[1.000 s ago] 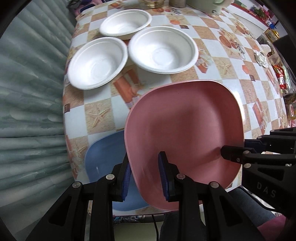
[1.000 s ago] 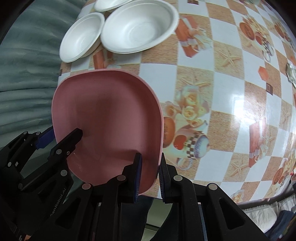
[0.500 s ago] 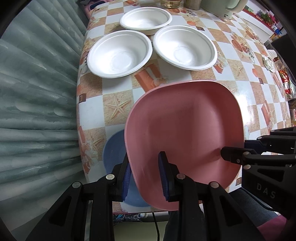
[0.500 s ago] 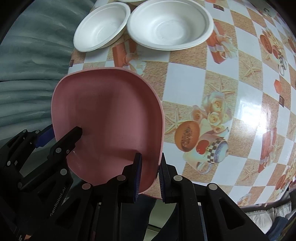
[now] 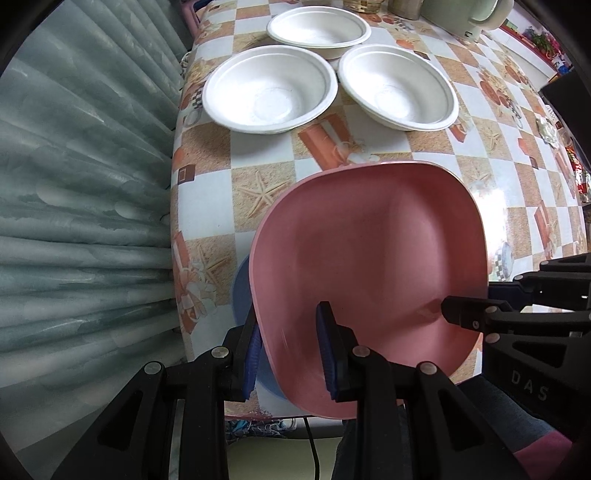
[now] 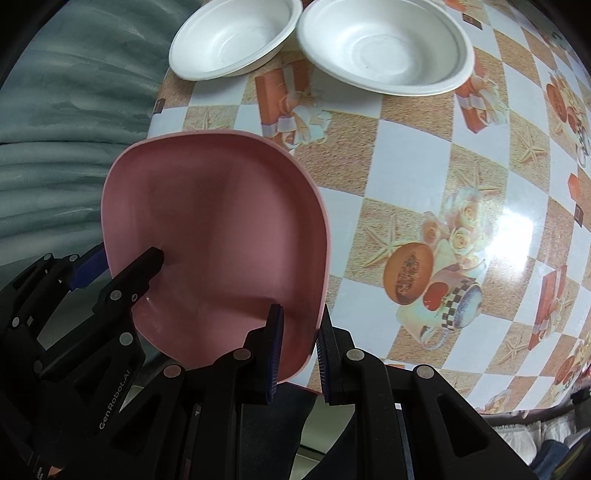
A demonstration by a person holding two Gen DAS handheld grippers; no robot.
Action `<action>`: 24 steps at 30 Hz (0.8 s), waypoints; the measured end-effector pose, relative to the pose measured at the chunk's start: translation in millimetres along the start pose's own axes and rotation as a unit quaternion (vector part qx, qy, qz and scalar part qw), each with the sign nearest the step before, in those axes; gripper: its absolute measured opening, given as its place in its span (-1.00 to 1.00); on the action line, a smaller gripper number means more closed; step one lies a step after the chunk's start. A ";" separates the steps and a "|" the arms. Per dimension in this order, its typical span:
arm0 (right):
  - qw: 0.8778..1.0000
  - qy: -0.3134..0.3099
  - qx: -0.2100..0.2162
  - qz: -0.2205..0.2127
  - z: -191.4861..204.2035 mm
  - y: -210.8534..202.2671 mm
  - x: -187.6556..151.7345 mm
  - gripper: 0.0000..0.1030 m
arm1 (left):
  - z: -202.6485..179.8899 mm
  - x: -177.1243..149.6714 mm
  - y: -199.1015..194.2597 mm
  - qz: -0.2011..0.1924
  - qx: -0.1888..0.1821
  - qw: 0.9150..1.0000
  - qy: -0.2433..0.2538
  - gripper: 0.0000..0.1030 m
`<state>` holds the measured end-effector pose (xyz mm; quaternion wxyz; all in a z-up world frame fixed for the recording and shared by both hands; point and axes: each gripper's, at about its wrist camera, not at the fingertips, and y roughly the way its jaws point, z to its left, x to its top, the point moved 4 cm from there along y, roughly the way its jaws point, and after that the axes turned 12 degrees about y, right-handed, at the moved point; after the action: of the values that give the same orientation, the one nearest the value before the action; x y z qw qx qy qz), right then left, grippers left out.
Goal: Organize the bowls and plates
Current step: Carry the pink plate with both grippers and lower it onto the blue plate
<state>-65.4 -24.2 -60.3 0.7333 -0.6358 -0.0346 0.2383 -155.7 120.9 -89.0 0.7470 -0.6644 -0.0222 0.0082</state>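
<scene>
A pink square plate (image 5: 369, 258) is held above the table's near edge by both grippers. My left gripper (image 5: 290, 350) is shut on its near-left rim. My right gripper (image 6: 299, 347) is shut on its right rim, and its fingers (image 5: 472, 310) show at the right of the left wrist view. The plate also shows in the right wrist view (image 6: 221, 240). A blue plate (image 5: 242, 291) lies on the table under the pink one, mostly hidden. Three white bowls (image 5: 271, 94) (image 5: 399, 90) (image 5: 319, 31) sit farther back.
The table (image 5: 207, 206) has a checked patterned cloth, and its left edge runs along a grey-green curtain (image 5: 74, 184). A pale kettle (image 5: 476, 14) and a jar stand at the far end. Small items lie at the table's far right.
Both grippers have carried the pink plate toward the near table edge and leftward. The white bowls now appear closer, and less of the blue plate shows.
</scene>
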 end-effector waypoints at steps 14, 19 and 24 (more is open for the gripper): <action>0.999 -0.031 -0.020 0.034 25.1 39.8 5.7 -0.61 | 13.1 -18.8 23.5 0.018 -0.006 1.000 -0.014 -0.40; 0.999 -0.034 -0.013 0.040 31.2 53.2 6.1 -0.61 | 14.7 -20.7 26.8 0.007 0.004 1.000 -0.016 0.06; 0.999 -0.024 -0.027 0.023 23.3 49.9 12.7 0.54 | 24.8 -20.5 21.2 -0.009 0.021 0.999 -0.024 0.44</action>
<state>-77.6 6.0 -106.5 0.7092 -0.6501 -0.0442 0.2692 -176.9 147.1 -107.7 0.7600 -0.6481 -0.0460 0.0184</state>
